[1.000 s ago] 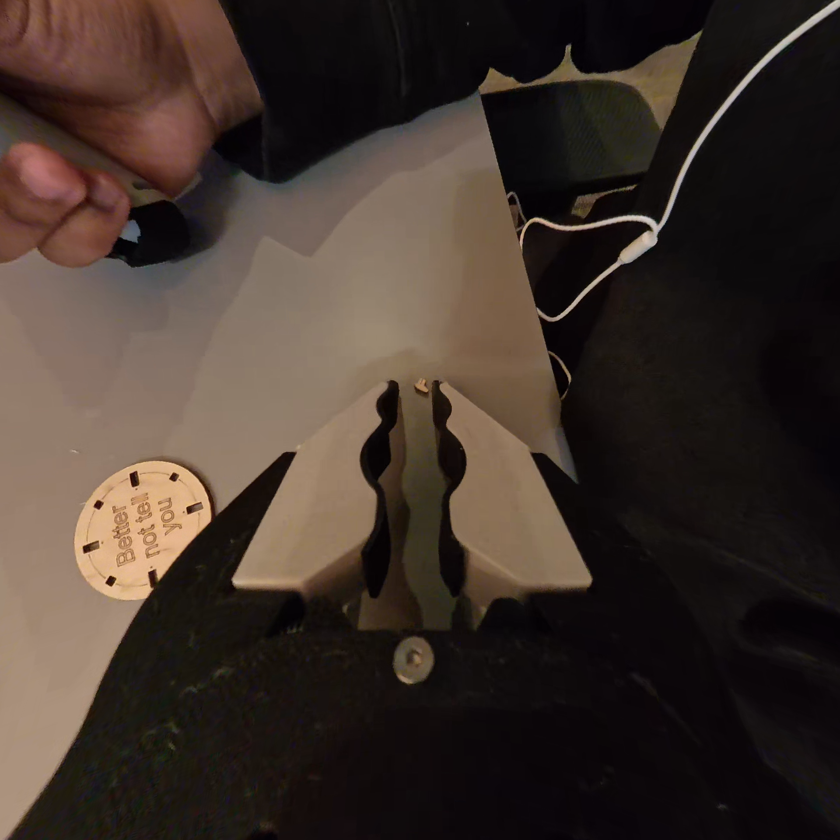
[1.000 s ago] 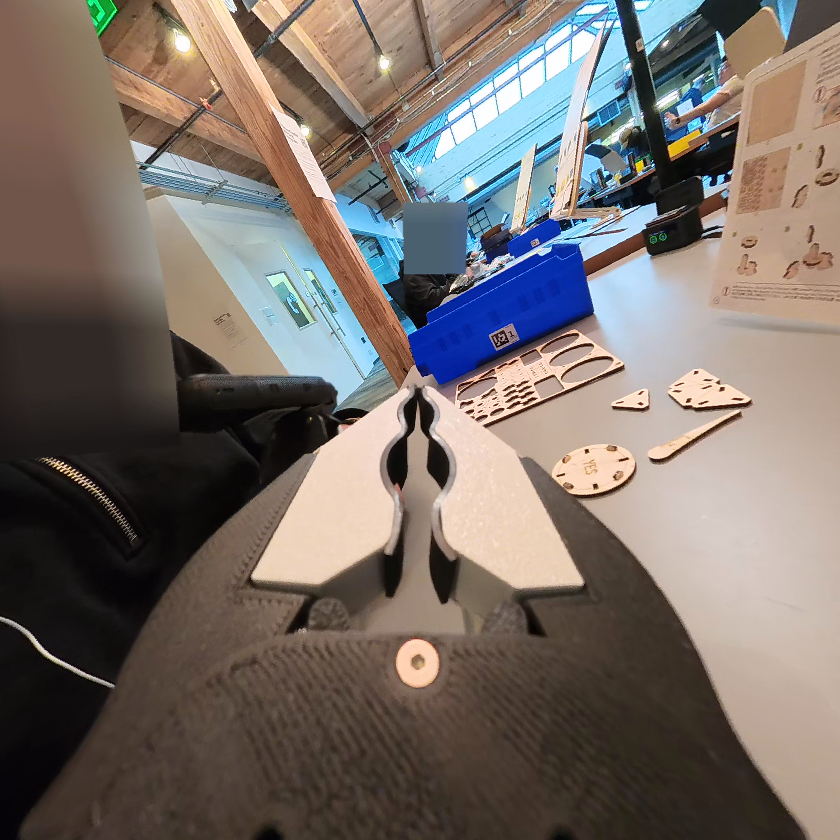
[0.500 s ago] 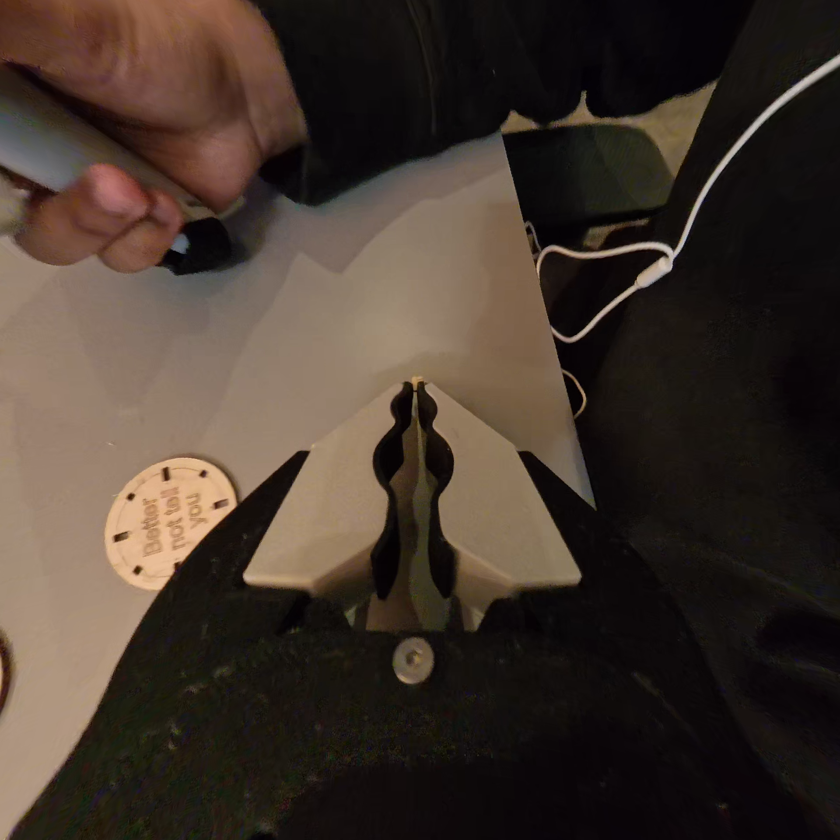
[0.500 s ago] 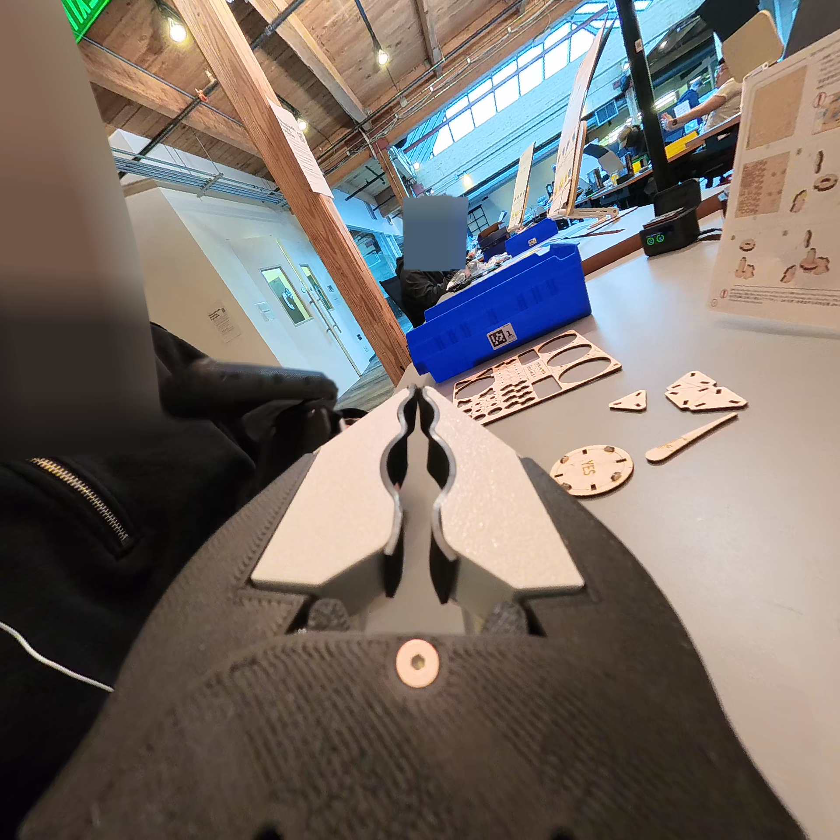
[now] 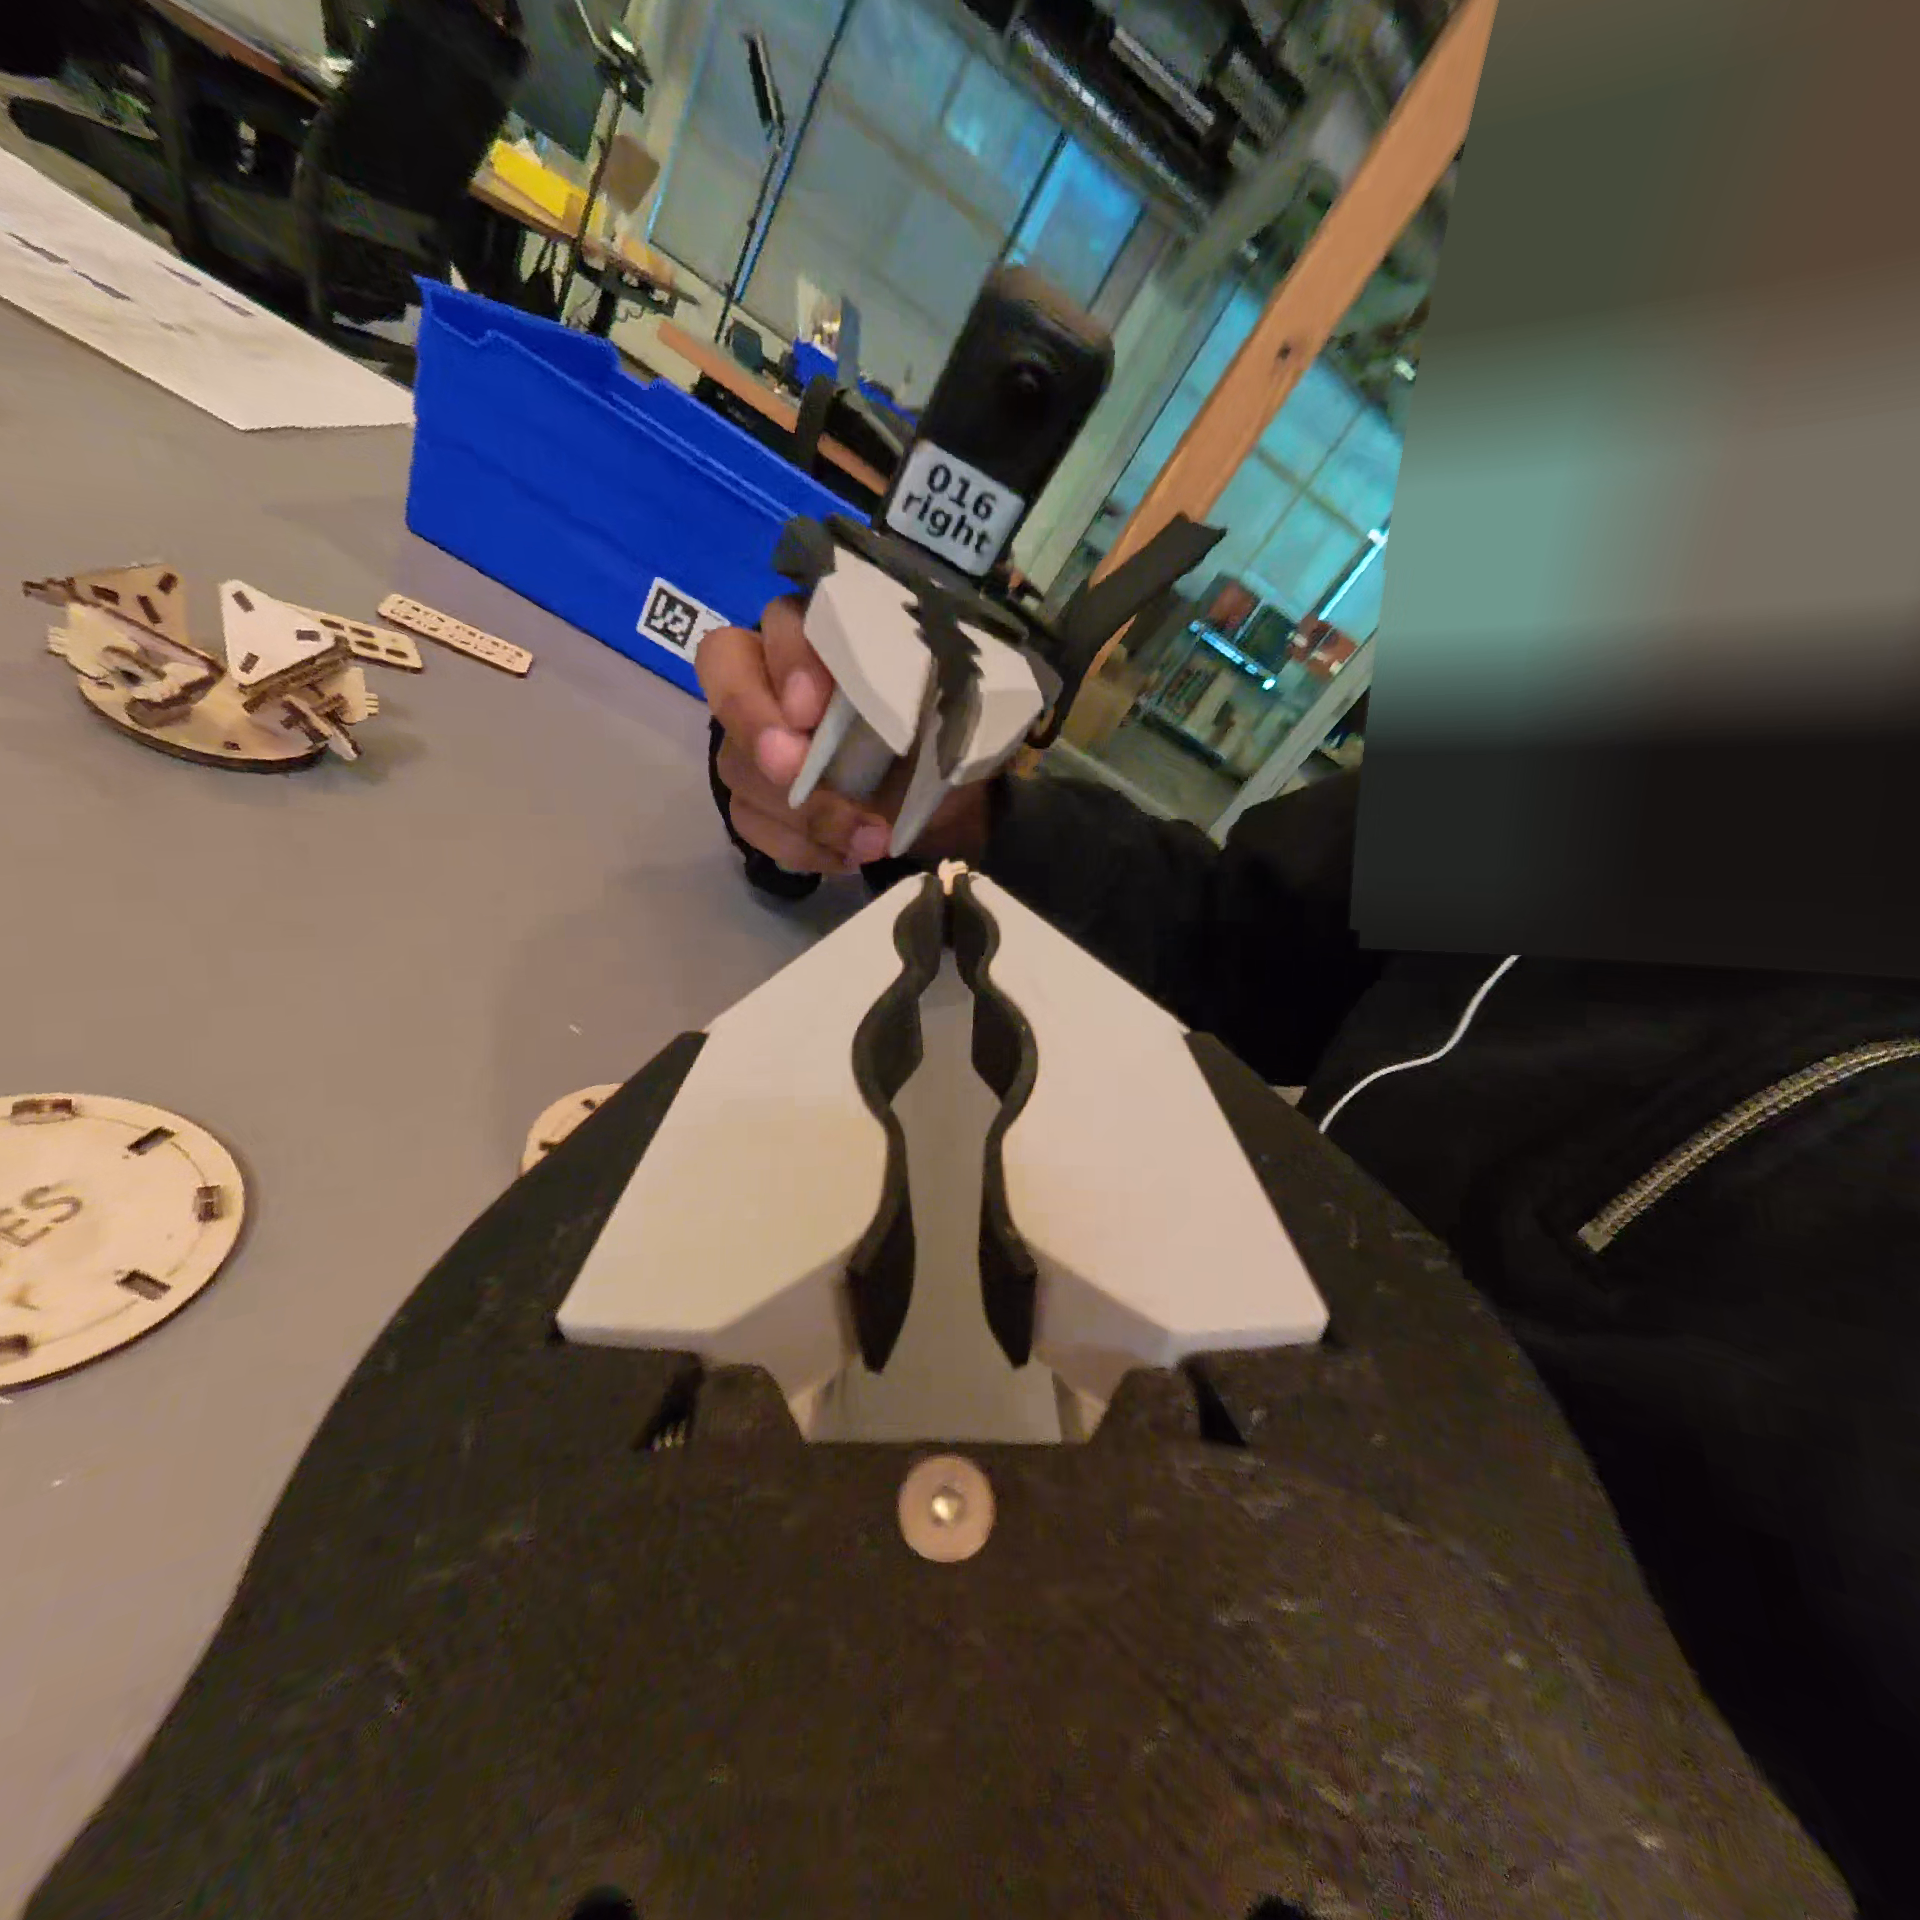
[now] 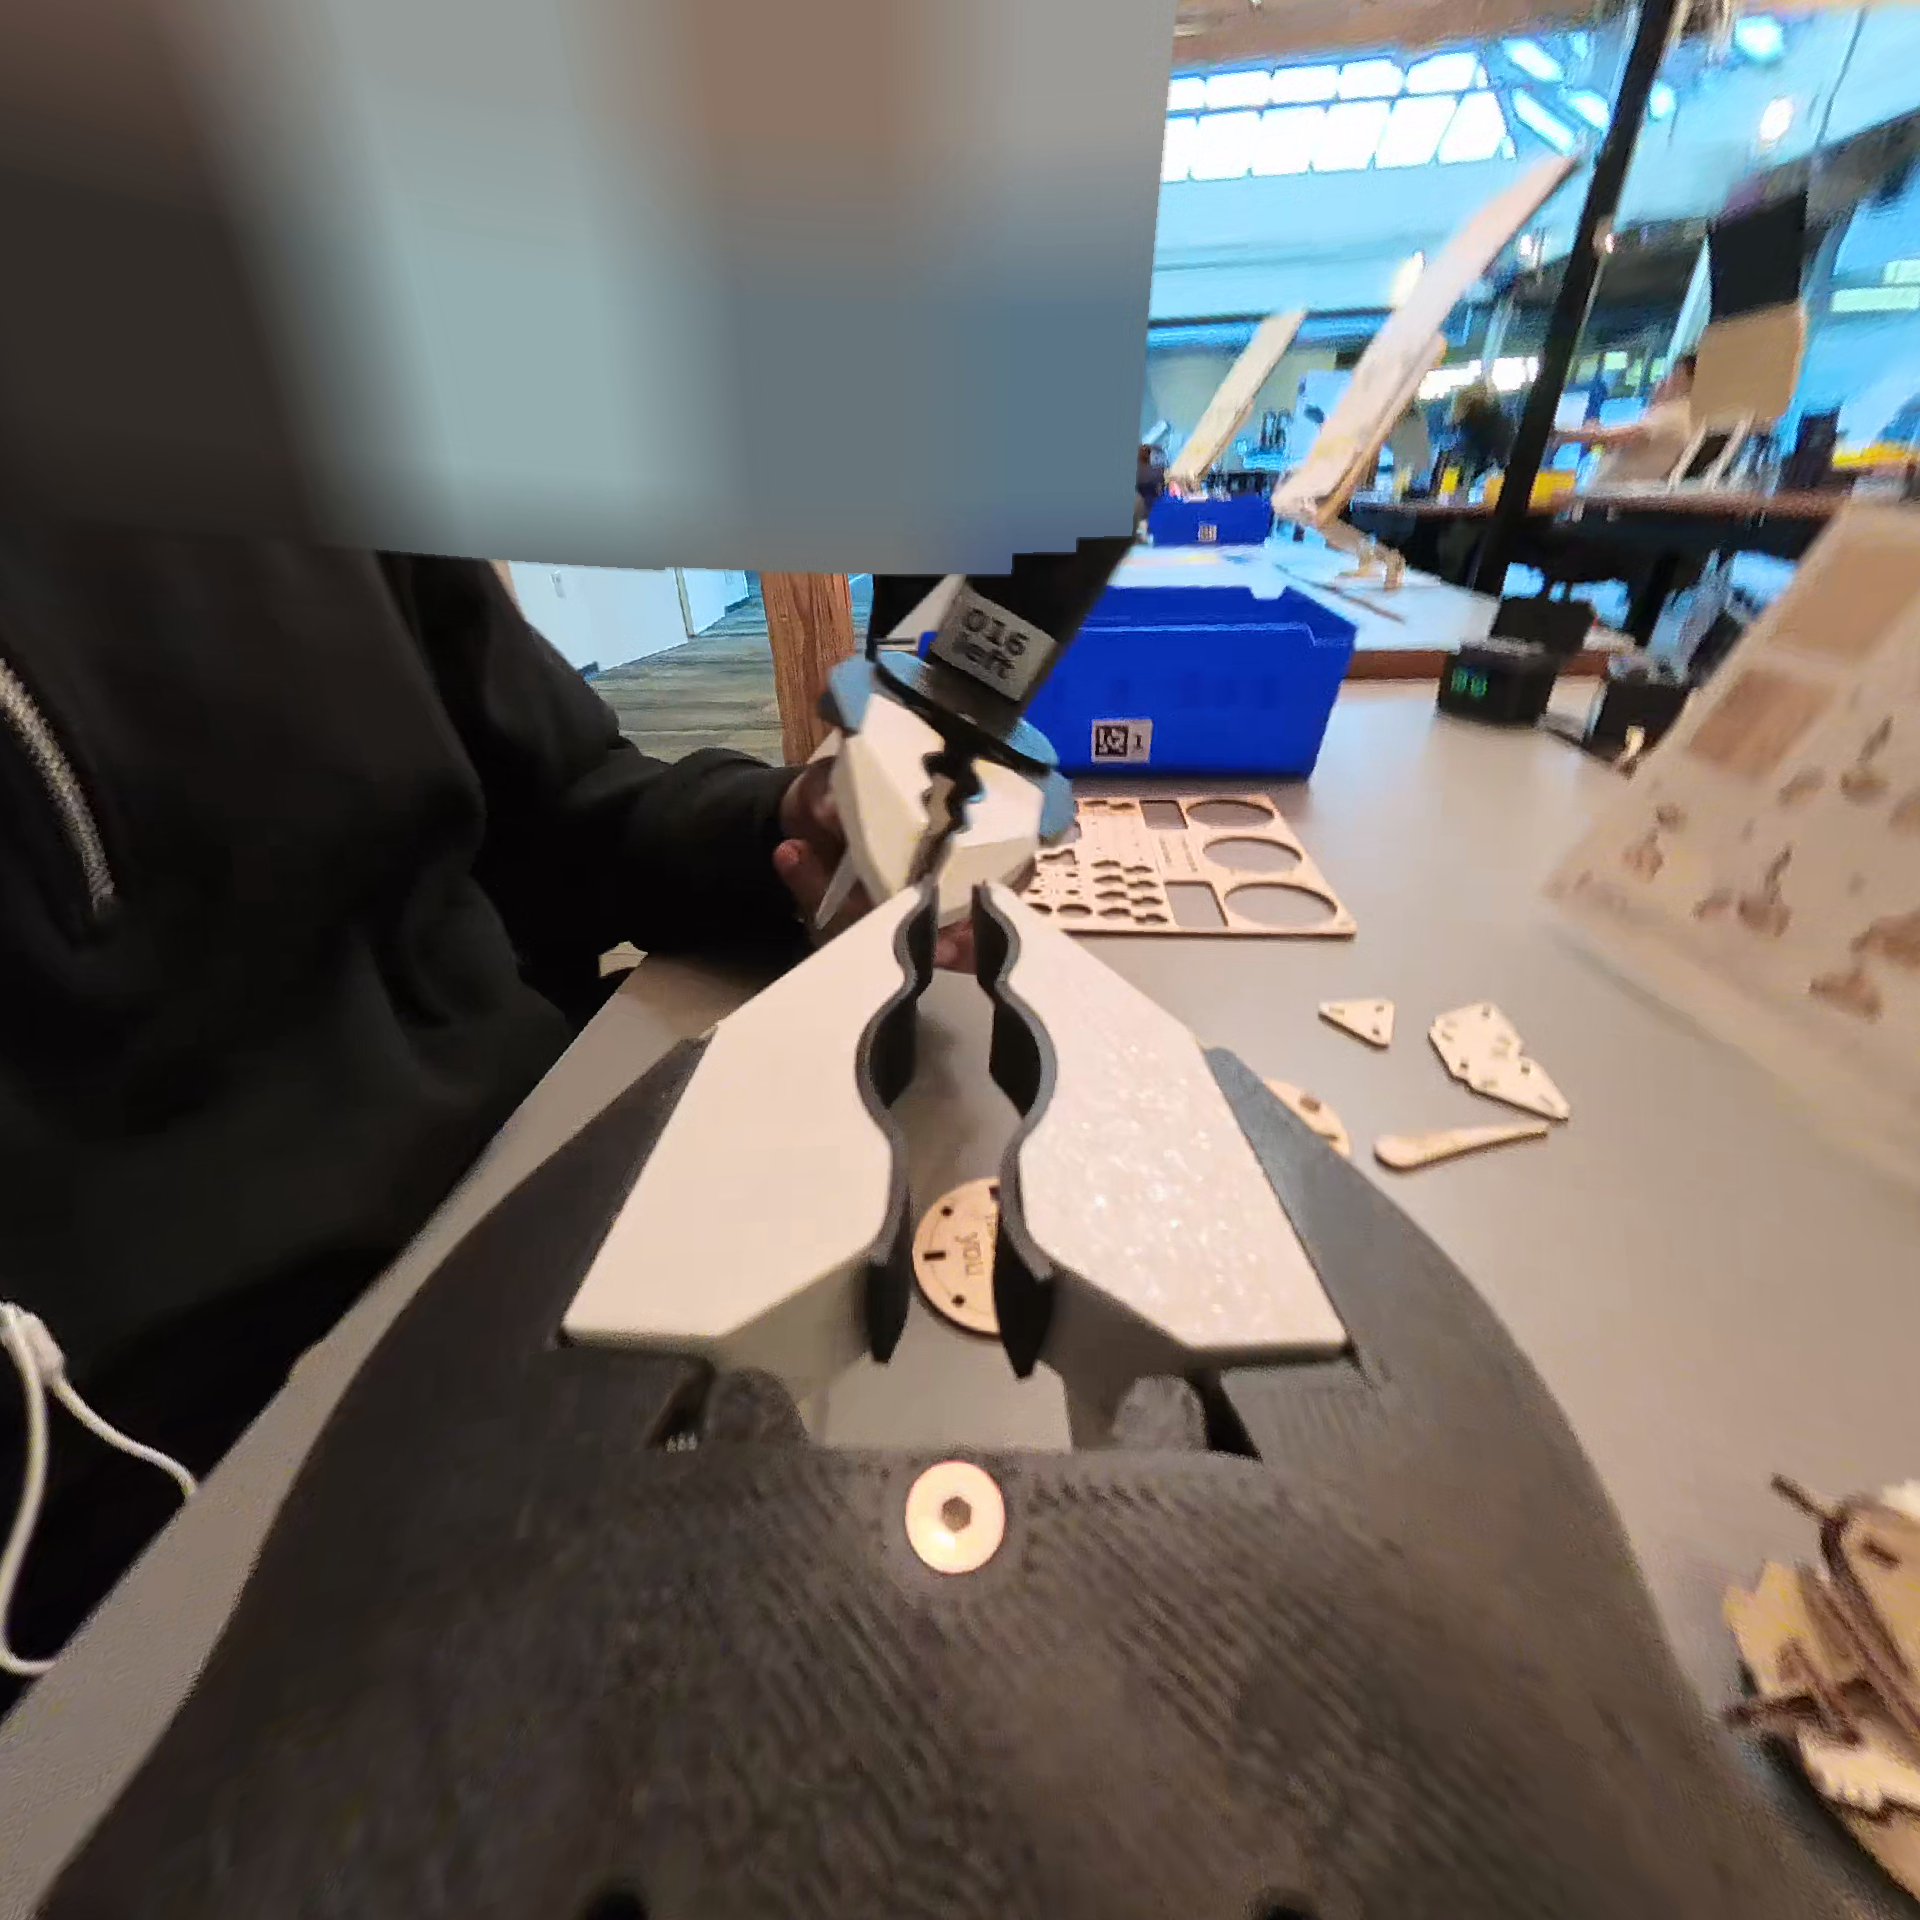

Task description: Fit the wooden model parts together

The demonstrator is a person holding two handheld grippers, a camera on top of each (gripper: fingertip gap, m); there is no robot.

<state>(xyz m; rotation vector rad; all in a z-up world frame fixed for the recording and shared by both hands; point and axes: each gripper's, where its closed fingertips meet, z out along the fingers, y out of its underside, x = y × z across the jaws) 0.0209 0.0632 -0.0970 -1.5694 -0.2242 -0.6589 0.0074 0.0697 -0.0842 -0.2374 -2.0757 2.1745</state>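
My left gripper is shut on a tiny pale wooden piece pinched at the very fingertips and held up above the grey table. It points at my right gripper, which a hand holds just beyond it, tips angled down. In the right wrist view, my right gripper is slightly open with nothing between the pads. It faces the left gripper close ahead, their tips nearly meeting. A round wooden disc lies on the table below the right jaws.
A blue bin stands behind. There is an assembled wooden model, a slotted strip and a wooden disc. A cut-out wooden sheet, triangular pieces, a stick and a propped paper sheet lie to the right.
My left gripper closed on the tiny wooden piece on the table, lifted it and turned up towards the right gripper. The right gripper swung round to face it and its jaws parted.
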